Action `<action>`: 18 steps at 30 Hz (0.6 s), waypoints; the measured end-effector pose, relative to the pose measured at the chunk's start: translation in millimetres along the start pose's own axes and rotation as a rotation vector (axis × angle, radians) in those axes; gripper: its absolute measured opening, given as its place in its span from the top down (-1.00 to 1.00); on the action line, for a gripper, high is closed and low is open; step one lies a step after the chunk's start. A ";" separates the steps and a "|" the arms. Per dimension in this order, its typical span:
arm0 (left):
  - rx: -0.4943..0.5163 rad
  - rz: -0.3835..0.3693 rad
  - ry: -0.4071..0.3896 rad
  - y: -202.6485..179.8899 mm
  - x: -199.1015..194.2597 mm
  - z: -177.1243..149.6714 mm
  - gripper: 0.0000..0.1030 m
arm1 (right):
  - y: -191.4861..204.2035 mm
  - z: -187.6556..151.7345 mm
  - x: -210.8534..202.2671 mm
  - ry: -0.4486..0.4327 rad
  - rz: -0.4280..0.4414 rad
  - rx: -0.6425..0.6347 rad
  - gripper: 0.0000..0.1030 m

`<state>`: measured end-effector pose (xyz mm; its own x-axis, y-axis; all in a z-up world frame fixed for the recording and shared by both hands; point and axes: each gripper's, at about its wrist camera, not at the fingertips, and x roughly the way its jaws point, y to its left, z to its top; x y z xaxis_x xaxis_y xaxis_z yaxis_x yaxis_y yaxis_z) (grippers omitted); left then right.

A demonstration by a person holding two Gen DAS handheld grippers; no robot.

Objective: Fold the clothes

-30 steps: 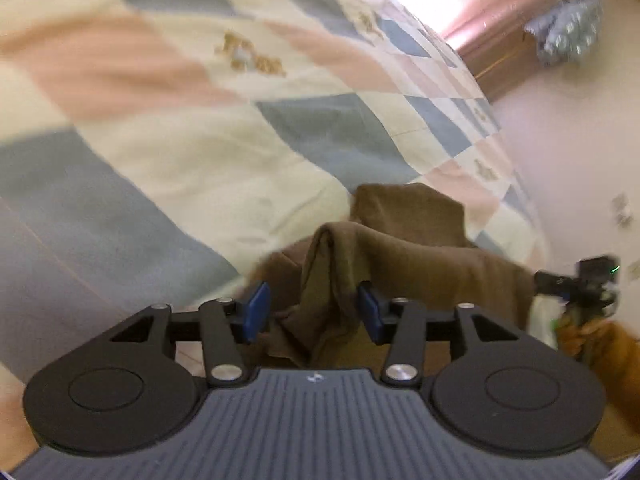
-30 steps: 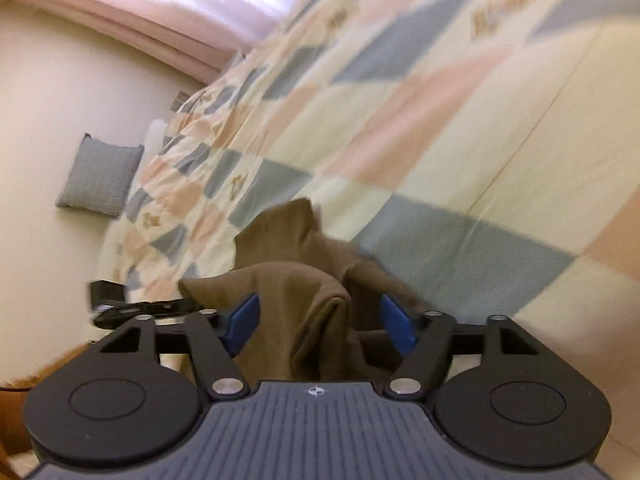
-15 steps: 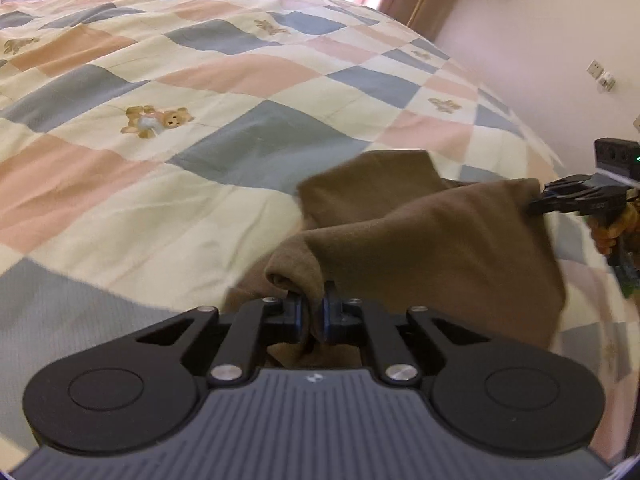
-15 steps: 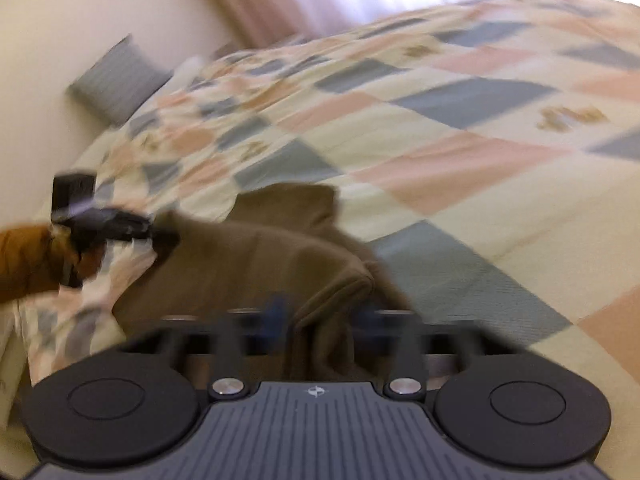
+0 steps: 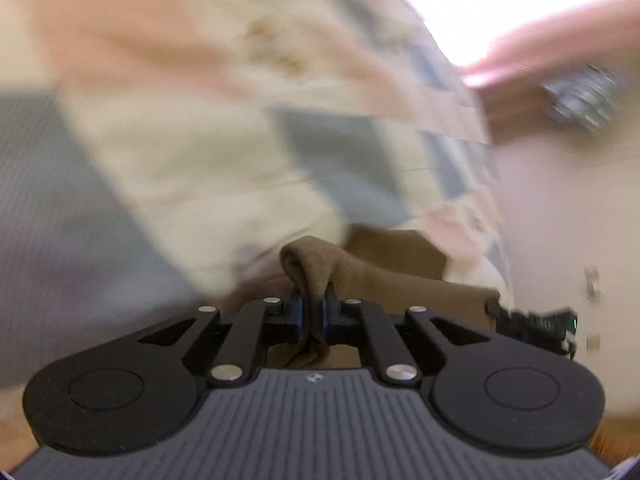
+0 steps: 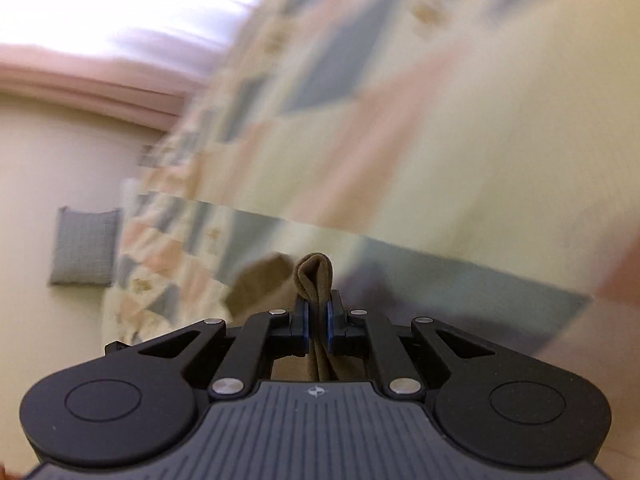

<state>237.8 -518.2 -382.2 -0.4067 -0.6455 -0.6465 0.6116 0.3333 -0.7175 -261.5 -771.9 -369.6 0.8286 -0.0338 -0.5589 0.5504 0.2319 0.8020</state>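
Note:
A brown garment [image 5: 384, 276] lies bunched on a patchwork quilt [image 5: 208, 160]. My left gripper [image 5: 313, 312] is shut on a fold of the brown cloth, which bulges up between its blue pads. In the right wrist view my right gripper [image 6: 316, 316] is shut on another fold of the same garment [image 6: 314, 276], pinched thin between the pads, with more brown cloth [image 6: 260, 284] lying to its left. The right gripper's tip [image 5: 532, 326] shows at the far end of the cloth in the left wrist view. Both views are blurred by motion.
The quilt [image 6: 420, 140] with cream, pink and grey-blue squares fills most of both views. A grey cushion [image 6: 84, 250] leans on the cream wall at the left. Pink curtains [image 5: 560, 52] and a bright window lie beyond the bed. A wall socket [image 5: 592, 282] is at the right.
Both grippers went from open around the brown cloth to shut on its folds. Both hands have since rolled and swung, so the quilt now tilts and blurs.

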 end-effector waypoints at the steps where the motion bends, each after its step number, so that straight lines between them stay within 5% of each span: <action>1: 0.006 0.004 -0.015 1.3 0.2 1.1 0.90 | 2.4 -1.9 -4.9 -0.024 0.010 -0.011 0.84; 8: -0.040 0.124 -0.024 21.5 24.7 -0.1 0.75 | -19.1 -14.8 22.8 -0.042 -0.164 0.009 0.82; 11: 0.019 0.223 -0.086 6.9 8.1 -1.1 0.65 | -8.8 -19.8 19.2 -0.095 -0.214 -0.017 0.43; 14: 0.094 0.374 -0.225 -19.7 -25.0 -12.1 0.57 | 31.0 -35.8 0.1 -0.224 -0.390 -0.232 0.11; 16: 0.163 0.360 -0.274 -40.1 -36.4 -27.4 0.57 | 58.5 -54.8 -4.5 -0.272 -0.450 -0.421 0.05; 18: 0.245 0.312 -0.241 -57.0 -25.6 -40.7 0.57 | 80.2 -74.0 -2.9 -0.285 -0.455 -0.585 0.05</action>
<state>185.7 -492.7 -335.3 -0.0266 -0.6910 -0.7224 0.8336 0.3835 -0.3975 -227.3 -681.2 -319.2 0.5731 -0.4773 -0.6661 0.7638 0.6057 0.2231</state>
